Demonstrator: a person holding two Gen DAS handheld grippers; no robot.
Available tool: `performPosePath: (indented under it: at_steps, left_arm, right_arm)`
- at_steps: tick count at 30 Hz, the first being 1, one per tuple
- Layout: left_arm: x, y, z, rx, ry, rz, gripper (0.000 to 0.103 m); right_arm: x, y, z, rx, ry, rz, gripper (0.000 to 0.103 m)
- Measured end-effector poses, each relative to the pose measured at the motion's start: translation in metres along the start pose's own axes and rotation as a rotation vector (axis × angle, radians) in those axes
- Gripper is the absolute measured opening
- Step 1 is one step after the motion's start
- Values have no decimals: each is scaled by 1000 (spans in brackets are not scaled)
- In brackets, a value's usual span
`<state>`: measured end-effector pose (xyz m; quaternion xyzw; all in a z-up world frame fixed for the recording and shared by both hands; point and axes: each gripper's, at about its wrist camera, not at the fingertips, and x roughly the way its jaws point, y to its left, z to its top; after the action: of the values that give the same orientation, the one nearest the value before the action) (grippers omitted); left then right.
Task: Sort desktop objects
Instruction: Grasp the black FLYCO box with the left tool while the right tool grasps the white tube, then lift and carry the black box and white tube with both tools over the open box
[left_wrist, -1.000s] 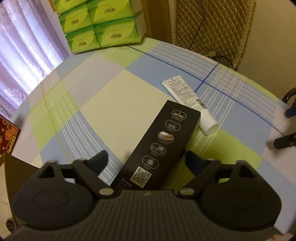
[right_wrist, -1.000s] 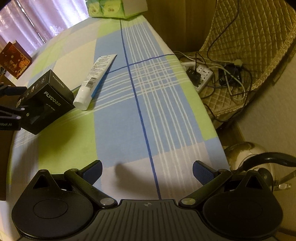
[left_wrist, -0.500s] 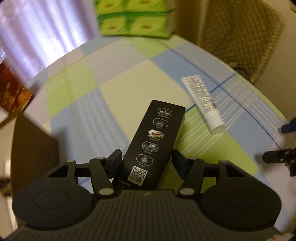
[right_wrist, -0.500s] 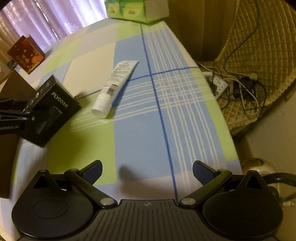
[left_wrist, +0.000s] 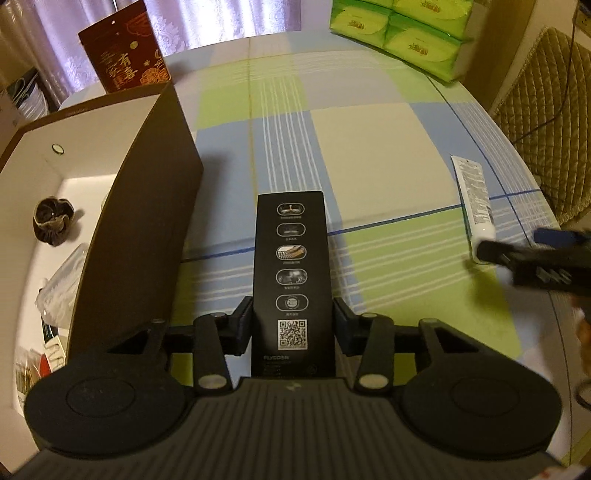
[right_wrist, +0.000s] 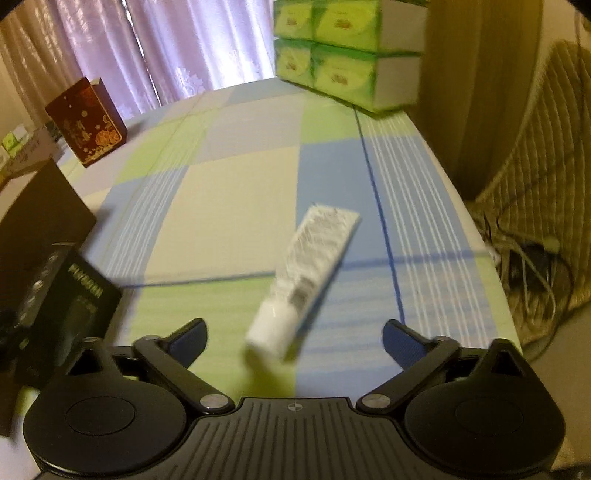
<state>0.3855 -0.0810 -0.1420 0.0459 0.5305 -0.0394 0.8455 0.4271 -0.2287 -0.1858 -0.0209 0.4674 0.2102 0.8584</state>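
We observe a long black box (left_wrist: 291, 273), printed with white icons and a QR code, clamped at its near end between the left gripper (left_wrist: 292, 325) fingers. A white tube (right_wrist: 306, 273) lies flat on the checked tablecloth, cap toward us.

Home, curtains (right_wrist: 166, 48), checked tablecloth (left_wrist: 362, 147), tissue packs (left_wrist: 402, 33)

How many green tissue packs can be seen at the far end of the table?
4 in the right wrist view: upper left, upper right, lower left, lower right. They form one stack; more packs may be hidden behind or above the frame.
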Motion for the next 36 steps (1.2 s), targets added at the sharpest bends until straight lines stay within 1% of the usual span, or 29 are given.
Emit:
performPosePath:
  at_steps: [1,3,5,6,8,9,10,11,13,15,20,23,30,36]
  left_arm:
    - [0,1,0,-5,-1,0,40]
    - [0,0,0,0,-6,0,40]
    - [1,-3,2,6,-20,6,40]
    - [1,-4,3,12,-27,6,41]
    - [2,-4,7,12,-35,10,41]
    - [4,-4,9,13,-39,10,41]
    - [6,-4,11,10,-40,14,41]
    - [8,-4,13,10,-40,17,41]
    - [12,-4,14,9,-32,18,40]
    - [13,-5,11,6,-27,18,39]
    - [8,-4,1,13,-25,22,39]
    - [2,-3,-9,16,-17,20,38]
    - [-22,3,-50,0,32,16,38]
    - [-48,7,-96,-34,88,-3,38]
  right_arm:
    - [8,2,5,-11,5,-2,77]
    - [21,2,12,-10,26,-16,71]
    - [32,-2,18,10,34,-22,69]
    - [34,-2,20,5,24,-26,67]
    - [38,-1,24,-28,26,-38,59]
    - [39,0,25,-52,27,-47,48]
    - [39,2,24,-78,28,-52,43]
    - [39,2,24,-91,31,-44,41]
    - [36,1,20,-104,33,-23,34]
    - [29,2,12,-123,38,-3,31]
    - [12,8,-10,-182,63,49,31]
    - [0,14,-28,-200,79,96,31]
    - [-28,23,-67,-220,120,174,31]
    - [-45,27,-85,-257,160,203,31]
